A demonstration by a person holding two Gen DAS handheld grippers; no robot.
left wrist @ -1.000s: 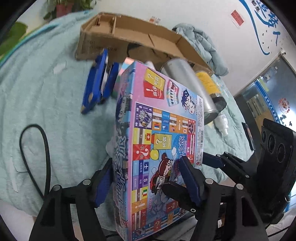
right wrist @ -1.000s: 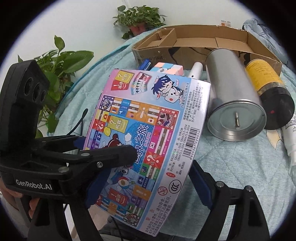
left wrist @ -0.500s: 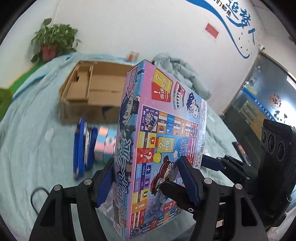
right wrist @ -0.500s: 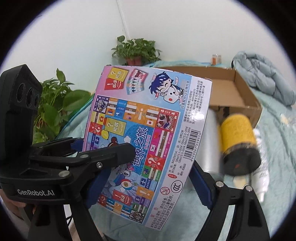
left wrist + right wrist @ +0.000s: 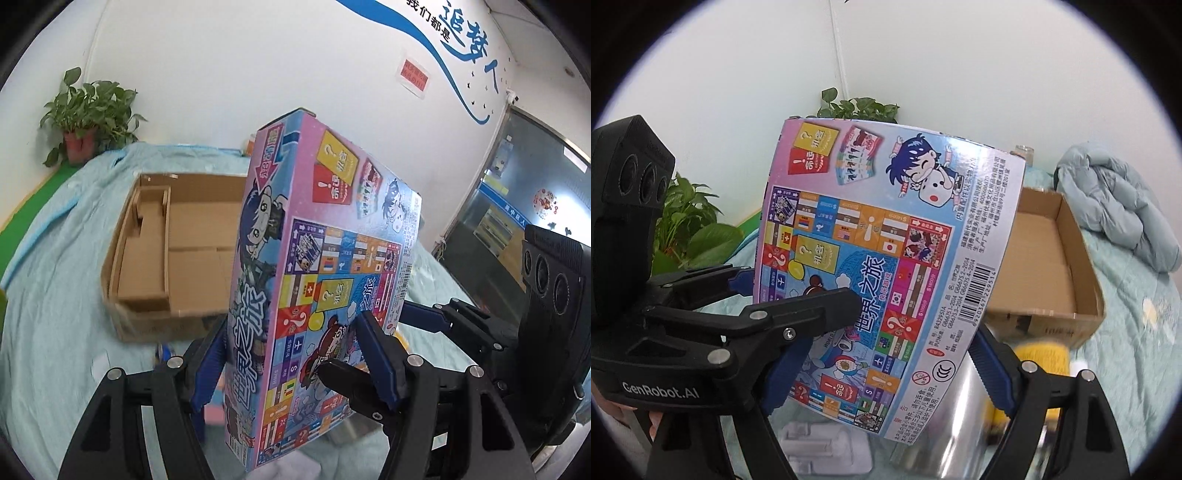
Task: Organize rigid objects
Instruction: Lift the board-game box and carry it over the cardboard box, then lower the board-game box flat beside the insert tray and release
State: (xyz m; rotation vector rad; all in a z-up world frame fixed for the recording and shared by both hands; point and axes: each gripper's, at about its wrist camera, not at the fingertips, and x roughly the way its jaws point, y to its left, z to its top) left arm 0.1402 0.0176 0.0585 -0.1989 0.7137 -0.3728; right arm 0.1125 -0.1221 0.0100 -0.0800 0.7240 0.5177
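A colourful board game box (image 5: pixel 317 280) is held up in the air, tilted, in front of an open cardboard box (image 5: pixel 184 251). My left gripper (image 5: pixel 291 354) is shut on the game box's lower end, one finger on each broad face. My right gripper (image 5: pixel 886 354) is shut on the same game box (image 5: pixel 886 258) across its width. The cardboard box (image 5: pixel 1052 266) lies beyond it on the bed and looks empty inside. The game box hides much of what lies below.
A silver cylinder (image 5: pixel 960 413) and a yellow-and-black can (image 5: pixel 1041 358) lie on the light blue bedcover (image 5: pixel 55 295) below. A white plastic item (image 5: pixel 820 446) lies near. A folded blue jacket (image 5: pixel 1115 206) sits back right. Potted plants (image 5: pixel 88 122) stand by the wall.
Both grippers have lifted the game box up from the bed and carried it toward the cardboard box. The items on the bed have dropped low in view.
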